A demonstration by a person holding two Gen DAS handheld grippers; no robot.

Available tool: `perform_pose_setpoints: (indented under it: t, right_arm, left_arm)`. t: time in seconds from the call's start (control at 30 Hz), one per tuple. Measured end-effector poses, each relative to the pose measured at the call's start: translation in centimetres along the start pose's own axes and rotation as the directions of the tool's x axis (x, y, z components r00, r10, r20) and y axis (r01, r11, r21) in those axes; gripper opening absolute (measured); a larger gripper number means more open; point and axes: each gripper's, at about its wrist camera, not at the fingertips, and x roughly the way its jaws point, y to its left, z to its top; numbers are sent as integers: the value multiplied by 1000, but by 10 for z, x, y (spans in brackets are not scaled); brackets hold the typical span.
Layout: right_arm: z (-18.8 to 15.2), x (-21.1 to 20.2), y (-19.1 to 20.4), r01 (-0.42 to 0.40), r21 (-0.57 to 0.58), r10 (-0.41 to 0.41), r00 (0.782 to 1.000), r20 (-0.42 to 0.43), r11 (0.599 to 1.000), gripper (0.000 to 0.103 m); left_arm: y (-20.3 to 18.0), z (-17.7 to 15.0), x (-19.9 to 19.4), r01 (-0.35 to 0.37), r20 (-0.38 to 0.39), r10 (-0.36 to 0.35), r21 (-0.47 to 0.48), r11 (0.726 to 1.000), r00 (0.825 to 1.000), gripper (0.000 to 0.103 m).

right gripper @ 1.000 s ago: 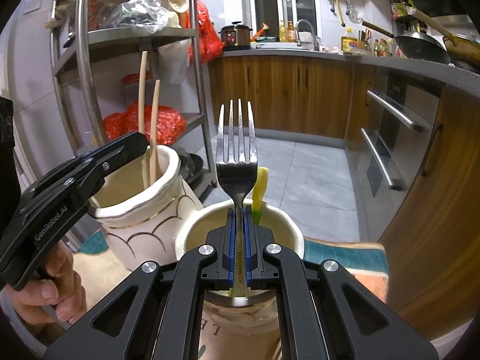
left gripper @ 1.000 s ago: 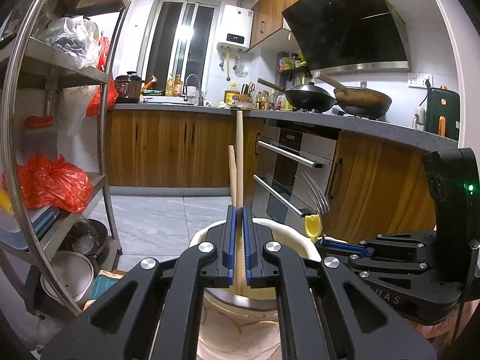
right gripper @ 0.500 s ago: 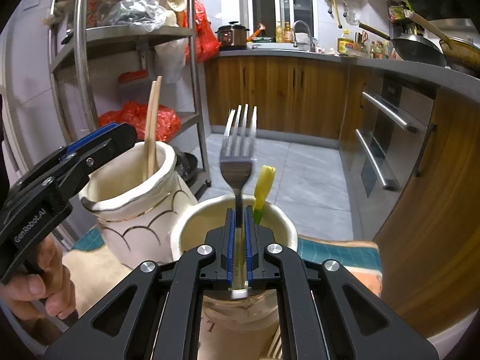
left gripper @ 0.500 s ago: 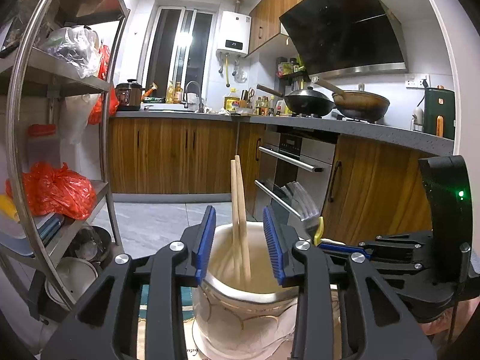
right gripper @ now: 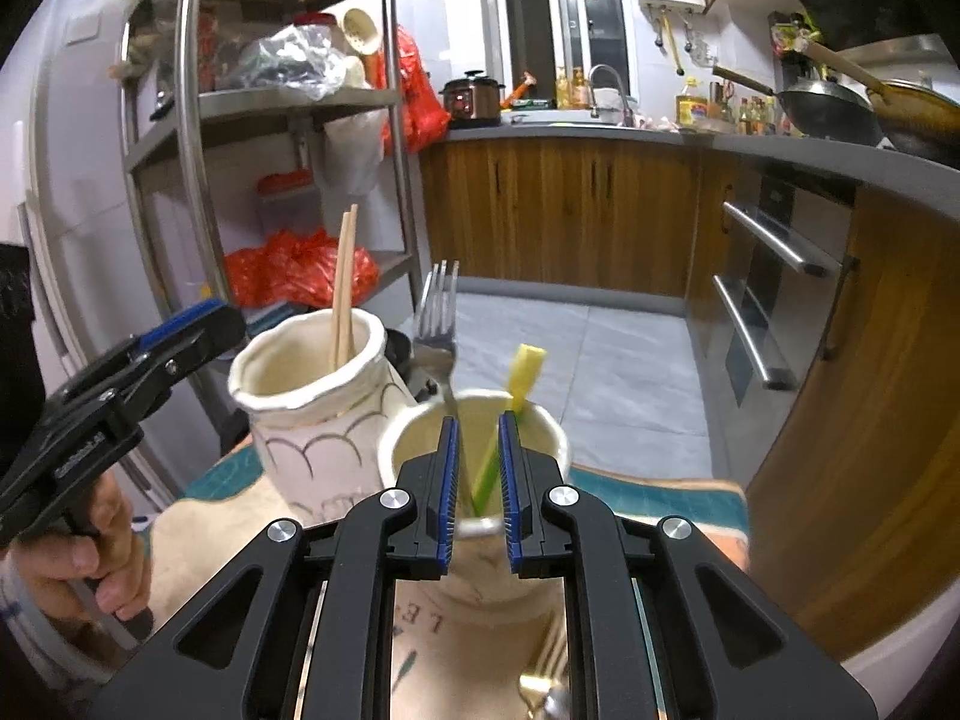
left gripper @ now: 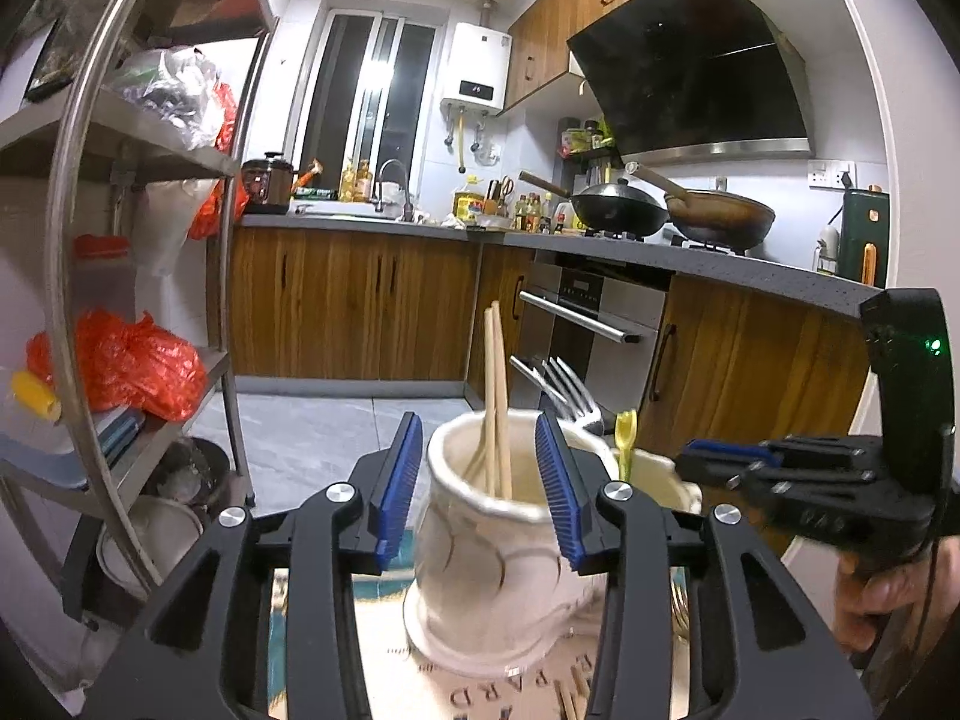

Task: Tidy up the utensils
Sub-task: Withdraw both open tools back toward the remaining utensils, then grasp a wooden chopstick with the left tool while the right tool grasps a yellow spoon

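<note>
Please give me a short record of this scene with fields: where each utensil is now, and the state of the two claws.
chopsticks: standing in the tall cream vase
fork: leaning in the shorter cup, tines up
yellow-green utensil: same cup, beside the fork
left claw: jaws opening, holding nothing; vase and chopsticks seen between the pads
right claw: slightly open, pads clear of the fork
surface: cloth mat under both containers

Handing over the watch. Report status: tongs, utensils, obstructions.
Left tongs opening, chopsticks loose in the vase. Right tongs open, fork standing in the cup. Nothing in the way.
</note>
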Motion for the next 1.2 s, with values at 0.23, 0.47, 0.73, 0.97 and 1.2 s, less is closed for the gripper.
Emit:
perform_pose_setpoints:
  t: [0.23, 0.47, 0.73, 0.97, 1.2]
  right_arm:
    - [-24, -8, -16, 13, 20, -11, 996, -90, 1000, 14]
    - [-68, -22, -17, 38, 37, -30, 982, -185, 999, 15]
    - [-119, -40, -17, 48, 84, -25, 966, -256, 995, 15]
    - [-146, -57, -21, 10, 163, 36, 961, -273, 986, 15]
    - [-155, -63, -22, -49, 223, 108, 959, -263, 974, 15]
  left_arm:
    - [1, -27, -9, 34, -130, -34, -1, 999, 991, 38]
    - [-5, -67, -9, 83, -329, -70, 23, 996, 942, 33]
    - [-23, -104, -17, 152, -480, -102, 67, 986, 871, 33]
    - [-33, -121, -19, 175, -533, -92, 107, 979, 841, 32]
    - [-36, -126, -17, 182, -556, -84, 122, 976, 827, 29]
